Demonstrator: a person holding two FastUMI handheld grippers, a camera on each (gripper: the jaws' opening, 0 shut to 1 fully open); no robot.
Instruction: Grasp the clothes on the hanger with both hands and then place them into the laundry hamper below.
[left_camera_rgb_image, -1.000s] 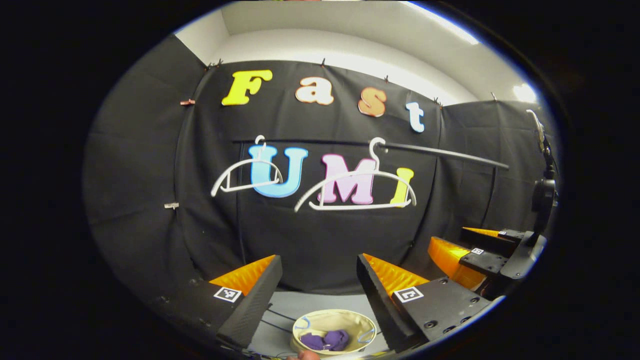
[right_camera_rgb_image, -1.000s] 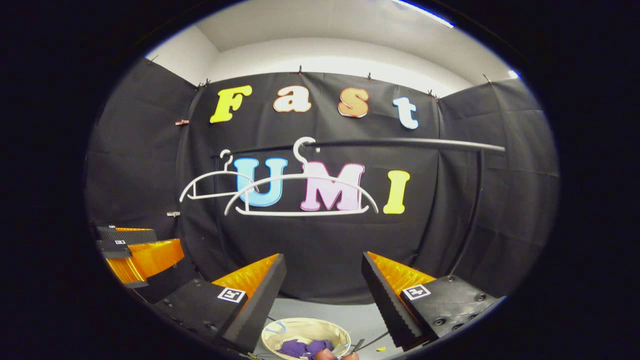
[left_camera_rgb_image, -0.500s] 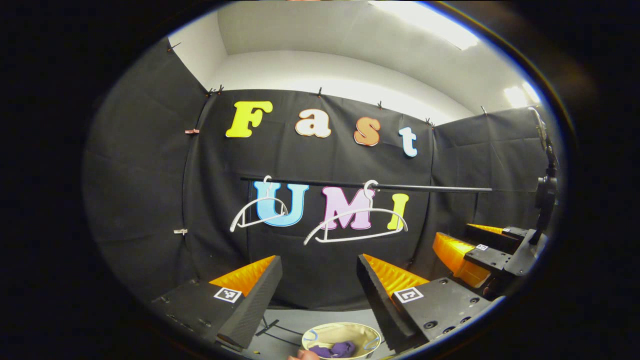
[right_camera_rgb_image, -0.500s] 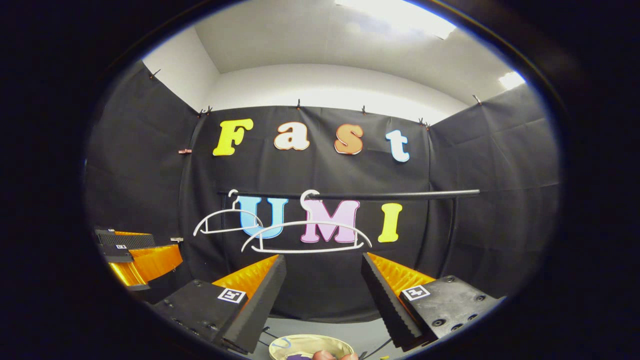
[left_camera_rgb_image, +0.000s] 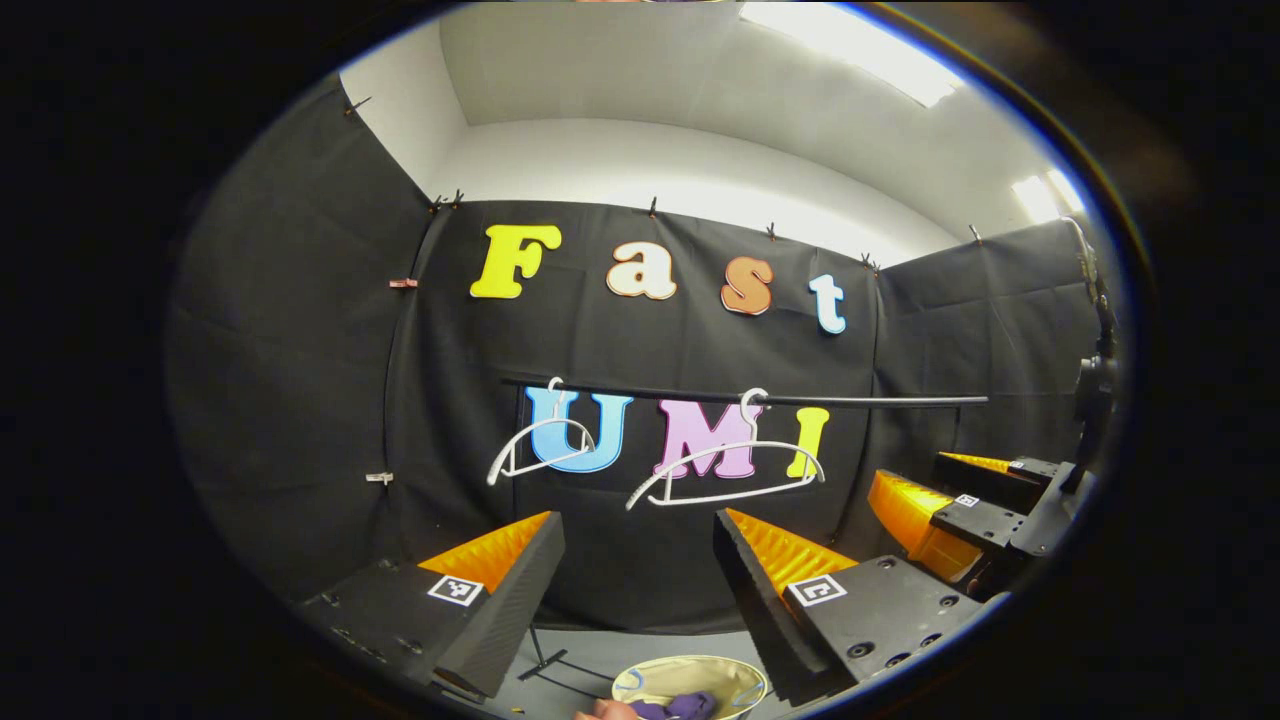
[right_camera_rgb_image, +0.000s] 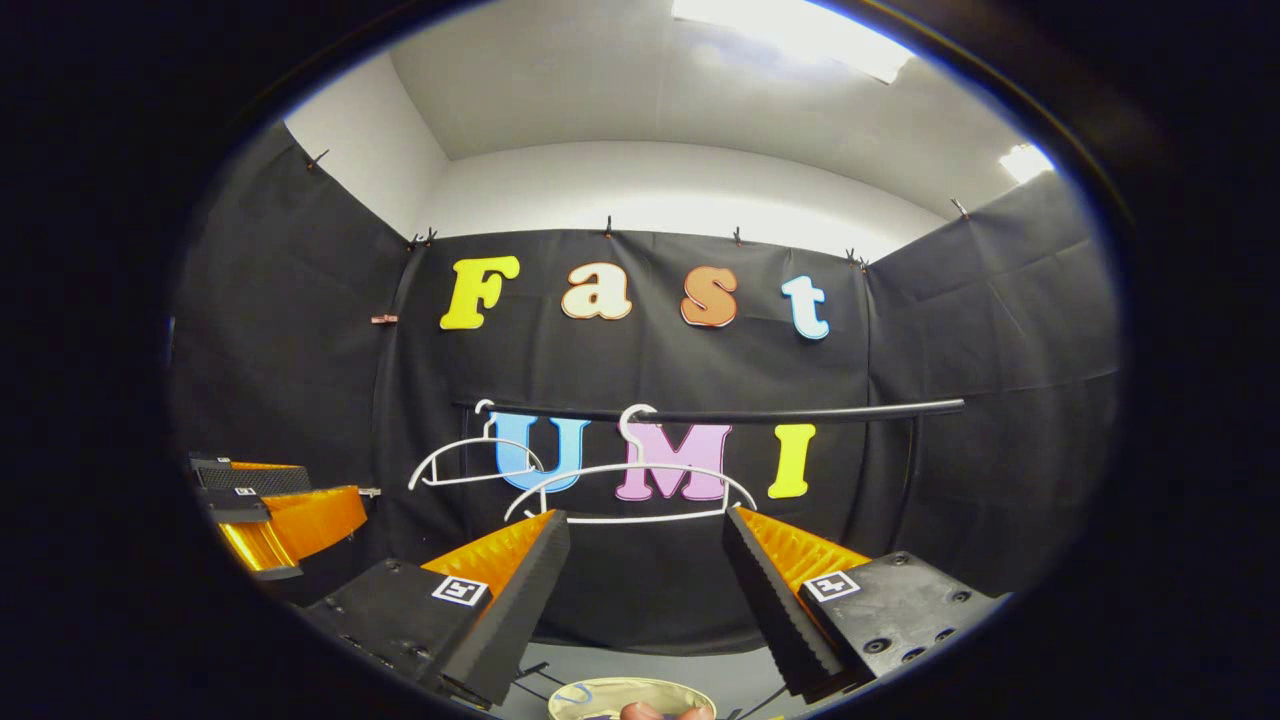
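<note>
Ahead of you, at twelve o'clock, the black rail (left_camera_rgb_image: 745, 399) runs across the booth with two bare white hangers (left_camera_rgb_image: 728, 470) hooked on it; these are what stands in your way at that height. Below them the space down to the laundry hamper (left_camera_rgb_image: 690, 678) at six o'clock is open. Your left hand-held gripper (left_camera_rgb_image: 640, 580) has its fingers spread wide with nothing between them. The right hand-held gripper (left_camera_rgb_image: 960, 515) sits at three o'clock of it, well apart, leaving room between the two.
</note>
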